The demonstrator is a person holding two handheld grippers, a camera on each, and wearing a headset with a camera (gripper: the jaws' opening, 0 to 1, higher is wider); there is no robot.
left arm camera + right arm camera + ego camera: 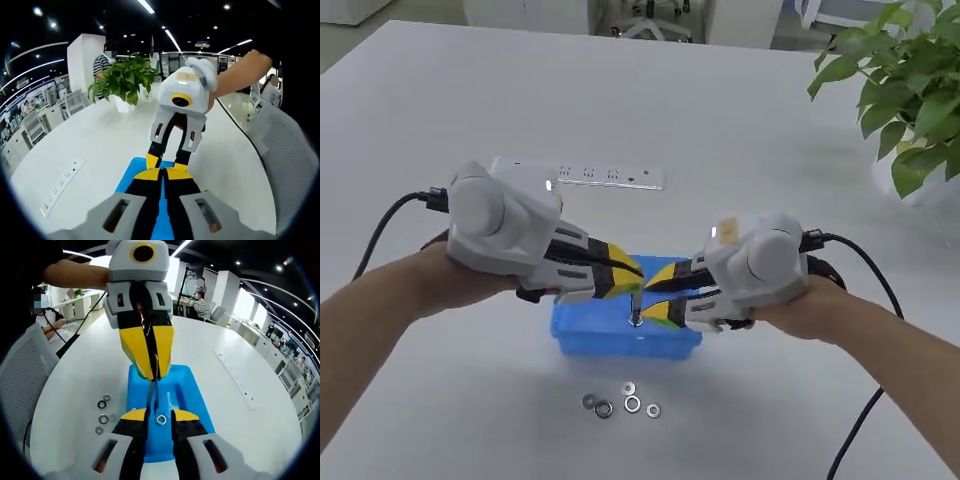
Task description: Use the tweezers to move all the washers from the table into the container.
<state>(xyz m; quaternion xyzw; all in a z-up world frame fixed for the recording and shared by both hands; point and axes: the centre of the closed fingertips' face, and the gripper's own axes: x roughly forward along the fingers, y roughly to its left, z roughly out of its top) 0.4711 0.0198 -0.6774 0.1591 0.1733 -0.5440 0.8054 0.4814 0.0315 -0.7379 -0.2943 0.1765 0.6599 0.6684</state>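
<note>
Five washers [632,404] outside container [582,335] — tweezers [151,390] shaft hidden in left hand-held gripper [152,375].

**Handheld gripper pair, carried by one person**

- Left gripper [620,272], on the left side of the blue container [578,338]: pale grey moulded housing with a round domed cap at the rear and a small lit indicator on top. Black jaw arms end in yellow wedge tips.
- Left cable [382,228]: black, leaving the housing on the side away from the container.
- Right gripper [658,300], on the container's right side: matching pale housing, domed cap and indicator. It carries a yellowish label with print too fine to read.
- Right cable [868,272]: black, trailing away from the container.
- Jaw bases, seen in both gripper views: grey, each with one oblong slot.
- Forearms: bare.
</note>
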